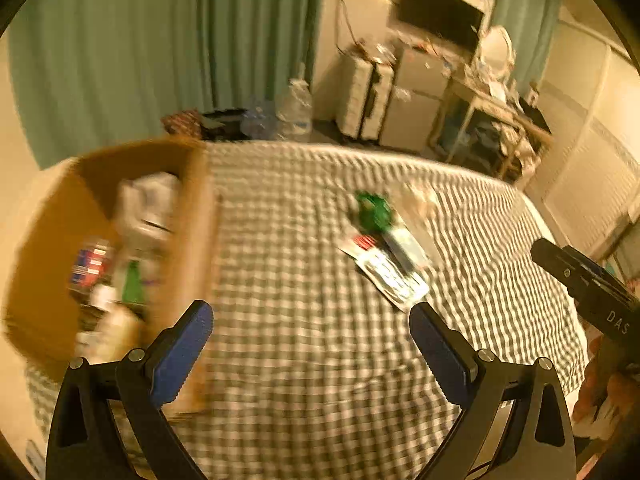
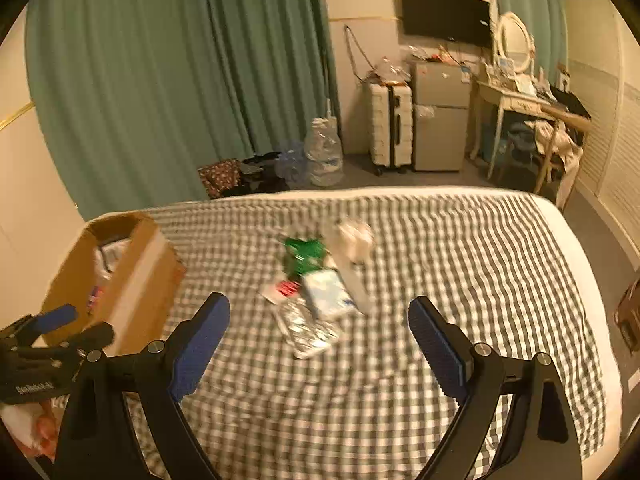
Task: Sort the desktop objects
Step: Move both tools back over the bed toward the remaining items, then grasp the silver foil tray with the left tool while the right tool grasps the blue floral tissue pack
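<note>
A small pile lies on the checked bedcover [image 2: 400, 380]: a green packet [image 2: 304, 254], a white-blue pack [image 2: 328, 294], a silver foil pack [image 2: 308, 330], a red-white card [image 2: 282, 290] and a white wrapper [image 2: 354, 242]. The pile also shows in the left wrist view, with the green packet [image 1: 374, 212] and foil pack [image 1: 394, 278]. A cardboard box [image 1: 188, 216] holding several items stands at the left; it also shows in the right wrist view [image 2: 136, 280]. My left gripper [image 1: 310, 330] is open and empty beside the box. My right gripper [image 2: 320, 322] is open and empty before the pile.
The bedcover [image 1: 320, 360] has a far edge that drops to the floor. Beyond it are green curtains [image 2: 180, 80], water bottles [image 2: 324, 152], a white suitcase [image 2: 390, 124], a small fridge [image 2: 440, 116] and a dressing table [image 2: 520, 100].
</note>
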Available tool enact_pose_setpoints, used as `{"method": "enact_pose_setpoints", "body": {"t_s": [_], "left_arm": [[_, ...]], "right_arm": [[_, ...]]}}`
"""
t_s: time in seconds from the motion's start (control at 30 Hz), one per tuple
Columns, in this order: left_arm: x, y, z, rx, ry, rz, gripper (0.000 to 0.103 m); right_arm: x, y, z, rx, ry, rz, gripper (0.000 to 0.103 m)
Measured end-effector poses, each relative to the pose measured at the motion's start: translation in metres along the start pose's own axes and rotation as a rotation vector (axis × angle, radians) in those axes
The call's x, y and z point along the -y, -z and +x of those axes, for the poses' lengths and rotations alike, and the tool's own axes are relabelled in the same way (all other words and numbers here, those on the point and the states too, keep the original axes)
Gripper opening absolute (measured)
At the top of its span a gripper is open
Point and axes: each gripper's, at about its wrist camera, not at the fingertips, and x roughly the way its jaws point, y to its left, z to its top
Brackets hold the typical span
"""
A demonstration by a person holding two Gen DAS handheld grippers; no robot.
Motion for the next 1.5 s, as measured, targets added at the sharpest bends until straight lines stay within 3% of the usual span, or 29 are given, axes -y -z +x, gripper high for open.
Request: {"method": "enact_pose_setpoints", "body": {"t_s": [0.27, 0.4, 0.67, 0.77, 0.8, 0.9, 1.07, 1.27, 1.4, 1.5], "left_arm": [[0.070, 0.010, 0.092, -0.094, -0.014, 0.073, 0.101], [0.084, 0.005, 0.140, -0.140, -0.032, 0.019, 0.101], [0.097, -0.010, 0.223, -0.213, -0.031, -0.074, 0.101], [0.104, -0.015, 0.229, -0.202, -0.029, 0.011, 0.097], [0.103, -0.015, 0.228, -0.204, -0.043, 0.038, 0.085], [0.089, -0.014, 0.215, -0.215, 0.009, 0.046, 0.074], [0.046, 0.000, 0.186, -0.230, 0.034, 0.008, 0.073], [-0.011, 0.012, 0.160, -0.181, -0.058, -0.001, 0.073], [-0.050, 0.006, 0.158, -0.172, -0.077, -0.086, 0.073], [-0.064, 0.006, 0.164, -0.170, -0.088, -0.107, 0.073]], "right_arm": [[0.070, 0.035, 0.038, -0.005, 0.043, 0.207, 0.091], [0.089, 0.036, 0.069, -0.023, 0.101, 0.202, 0.091], [0.120, 0.035, 0.097, -0.031, 0.131, 0.256, 0.091], [0.122, 0.039, 0.111, -0.071, 0.128, 0.262, 0.091], [0.122, 0.039, 0.115, -0.082, 0.133, 0.263, 0.091], [0.121, 0.040, 0.117, -0.086, 0.137, 0.262, 0.091], [0.102, 0.040, 0.113, -0.084, 0.090, 0.223, 0.091], [0.057, 0.035, 0.114, -0.096, -0.033, 0.130, 0.091], [0.028, 0.023, 0.145, -0.145, -0.048, 0.054, 0.091], [0.023, 0.020, 0.175, -0.198, -0.078, 0.070, 0.091]]}}
